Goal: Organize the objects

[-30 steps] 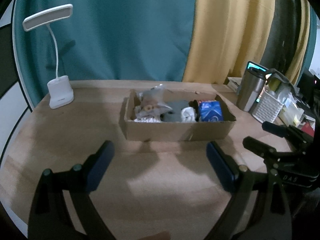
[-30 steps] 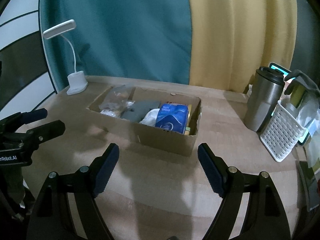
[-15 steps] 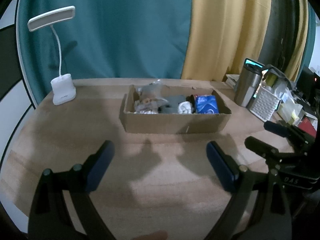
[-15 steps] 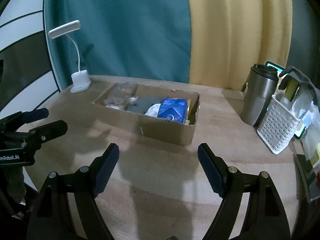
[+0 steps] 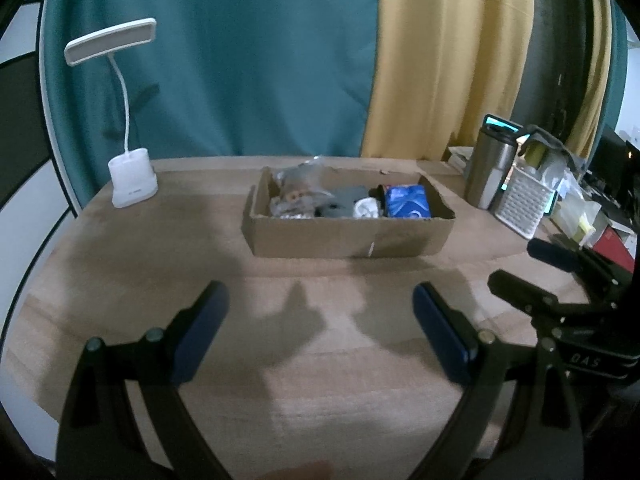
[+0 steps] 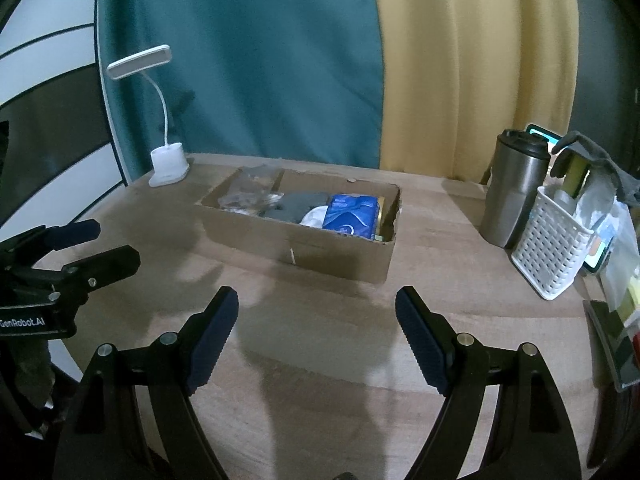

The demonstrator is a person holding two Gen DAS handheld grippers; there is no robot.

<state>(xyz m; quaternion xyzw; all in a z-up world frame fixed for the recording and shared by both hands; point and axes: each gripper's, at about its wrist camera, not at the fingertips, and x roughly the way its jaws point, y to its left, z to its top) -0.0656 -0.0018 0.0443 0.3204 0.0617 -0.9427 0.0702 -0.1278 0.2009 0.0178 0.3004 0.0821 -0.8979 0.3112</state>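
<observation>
Both grippers, left gripper (image 5: pixel 320 320) and right gripper (image 6: pixel 316 328), are hanging open and empty; I am backing away from the cardboard box (image 5: pixel 348 236) ahead, its contents apparently organized.

Left wrist view: low over the table (image 5: pixel 120 264), tilted down, facing the box (image 5: pixel 348 236) square on, well back
Right wrist view: further right, sees the box (image 6: pixel 320 248) at a slant
Shared: box, lamp (image 5: pixel 130 176), tumbler (image 6: pixel 514 192), each other's gripper at the frame edge
</observation>
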